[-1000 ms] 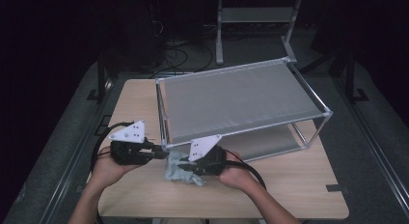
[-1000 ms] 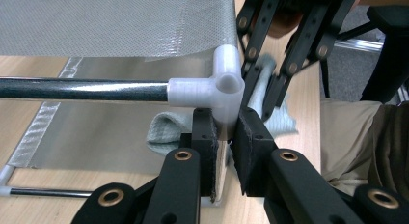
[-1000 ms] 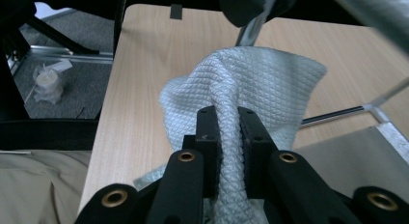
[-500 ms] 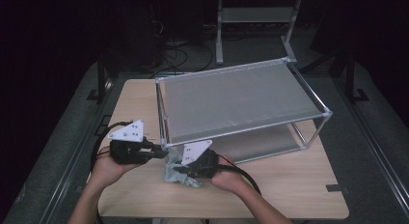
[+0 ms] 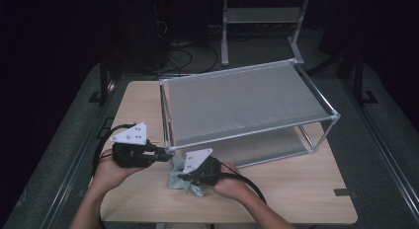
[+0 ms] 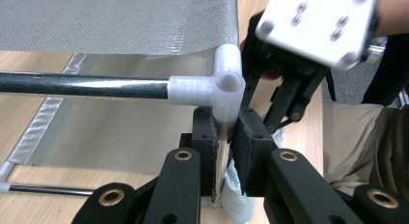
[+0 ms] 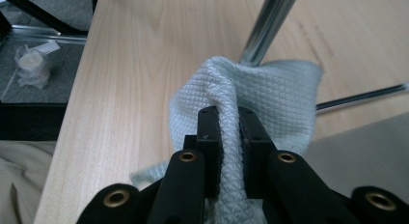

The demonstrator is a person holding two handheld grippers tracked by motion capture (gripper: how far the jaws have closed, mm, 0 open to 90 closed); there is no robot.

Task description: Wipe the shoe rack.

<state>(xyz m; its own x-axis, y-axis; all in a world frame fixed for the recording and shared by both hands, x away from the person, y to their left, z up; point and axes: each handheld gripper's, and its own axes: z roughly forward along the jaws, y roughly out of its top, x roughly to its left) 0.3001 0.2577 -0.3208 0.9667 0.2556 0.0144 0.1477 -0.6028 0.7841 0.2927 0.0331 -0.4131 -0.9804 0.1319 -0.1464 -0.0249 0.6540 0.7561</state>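
Note:
A two-tier mesh rack (image 5: 247, 98) with a metal frame stands on the wooden table (image 5: 296, 179). My left gripper (image 5: 160, 154) is shut on the rack's front-left corner post, just under the white corner joint (image 6: 226, 81); its jaws (image 6: 224, 132) press the post from both sides. A pale green waffle-weave cloth (image 5: 174, 180) lies bunched at the foot of that post. My right gripper (image 5: 182, 177) is shut on a raised fold of the cloth (image 7: 270, 89), and its pads (image 7: 230, 122) pinch the fold. In the left gripper view, the right gripper (image 6: 284, 103) hangs just behind the corner joint.
The rack's lower shelf (image 5: 267, 147) sits close to the tabletop. A strip of dark tape (image 5: 344, 192) marks the table's right front. A metal stand (image 5: 262, 14) and cables (image 5: 183, 46) are on the floor behind. A wrapped roll (image 7: 31, 64) lies below the table's edge.
My right gripper has moved left and down toward the post's foot, with the cloth in it. The left gripper has stayed on the corner post.

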